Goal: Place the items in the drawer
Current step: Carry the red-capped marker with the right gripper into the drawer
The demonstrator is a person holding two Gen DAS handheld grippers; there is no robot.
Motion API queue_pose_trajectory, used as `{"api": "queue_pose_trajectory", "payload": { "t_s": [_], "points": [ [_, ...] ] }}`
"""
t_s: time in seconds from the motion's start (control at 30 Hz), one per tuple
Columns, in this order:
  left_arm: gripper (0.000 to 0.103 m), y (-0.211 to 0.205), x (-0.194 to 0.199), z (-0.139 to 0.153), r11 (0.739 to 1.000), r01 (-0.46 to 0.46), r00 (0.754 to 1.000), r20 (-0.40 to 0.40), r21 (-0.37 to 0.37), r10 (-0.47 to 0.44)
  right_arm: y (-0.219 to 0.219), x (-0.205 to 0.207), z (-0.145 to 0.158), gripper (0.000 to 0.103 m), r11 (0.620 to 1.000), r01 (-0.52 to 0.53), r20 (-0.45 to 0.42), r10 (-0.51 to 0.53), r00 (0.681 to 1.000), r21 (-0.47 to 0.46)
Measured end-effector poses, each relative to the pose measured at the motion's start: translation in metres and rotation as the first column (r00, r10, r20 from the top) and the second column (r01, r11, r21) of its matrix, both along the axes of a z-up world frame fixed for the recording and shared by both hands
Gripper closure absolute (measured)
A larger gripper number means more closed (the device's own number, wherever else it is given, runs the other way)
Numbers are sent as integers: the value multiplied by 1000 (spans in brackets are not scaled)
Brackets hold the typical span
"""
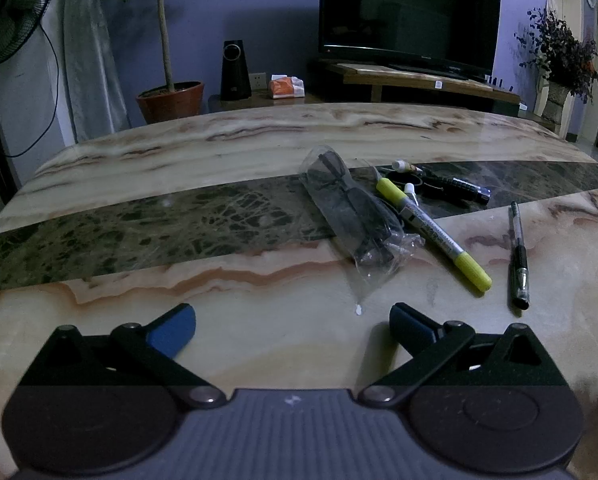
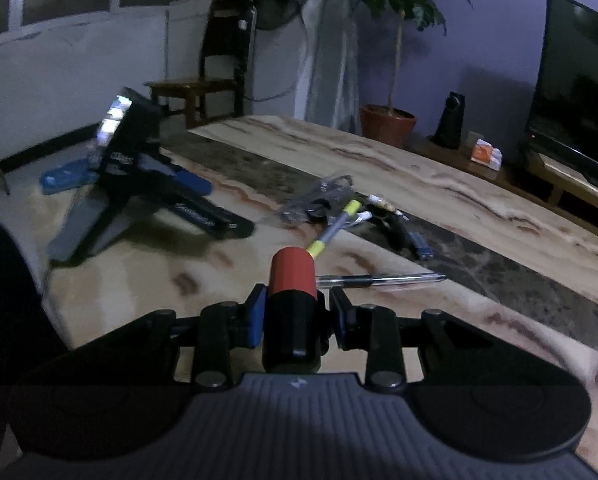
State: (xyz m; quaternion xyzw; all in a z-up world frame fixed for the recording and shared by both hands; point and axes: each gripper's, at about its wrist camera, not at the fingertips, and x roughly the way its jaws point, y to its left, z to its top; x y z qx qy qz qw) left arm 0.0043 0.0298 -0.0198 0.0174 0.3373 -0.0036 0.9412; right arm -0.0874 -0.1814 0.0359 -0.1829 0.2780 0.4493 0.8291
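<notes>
Left tool (image 1: 293, 326) stands released, jaws wide apart and empty, low over the marble tabletop (image 1: 227, 344). Ahead of it and to your right lie the loose items: a clear bag holding a dark object (image 1: 349, 214), then a yellow-capped marker (image 1: 439, 234), then a black pen (image 1: 517, 256), with a smaller cluster of dark items (image 1: 447, 186) behind them on the dark stone band. The bag's long axis runs diagonally, near end toward the tool, far end up and left. The marker lies on a similar diagonal; the pen lies almost straight away from you.

Right tool (image 2: 295, 316) is clenched on a black cylinder with a red end (image 2: 291, 304), its axis pointing forward between the jaws. The right wrist view shows the left tool (image 2: 139, 184) resting to its left, and the pen (image 2: 379, 279) lying crosswise just beyond the cylinder.

No drawer appears in either view; you cannot locate it from these views. Judge the left tool nearer to the bag. Bare tabletop lies left of the items; the near edge is not visible.
</notes>
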Motion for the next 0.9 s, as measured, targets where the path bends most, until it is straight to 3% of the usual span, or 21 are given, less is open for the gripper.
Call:
{"api": "queue_pose_trajectory", "payload": {
  "t_s": [0.3, 0.63, 0.77, 0.9],
  "points": [
    [0, 0, 0, 0, 1000, 0, 1000, 0, 0, 0, 2, -54, -14, 67, 986, -164, -51, 163, 985, -28],
    [0, 0, 0, 0, 1000, 0, 1000, 0, 0, 0, 5, -114, -29, 67, 939, -342, -112, 335, 936, -49],
    [0, 0, 0, 0, 1000, 0, 1000, 0, 0, 0, 12, -113, -54, 67, 947, -294, -132, 278, 952, -128],
    [0, 0, 0, 0, 1000, 0, 1000, 0, 0, 0, 15, -100, -87, 67, 943, -196, -140, 163, 977, -269]
  ]
}}
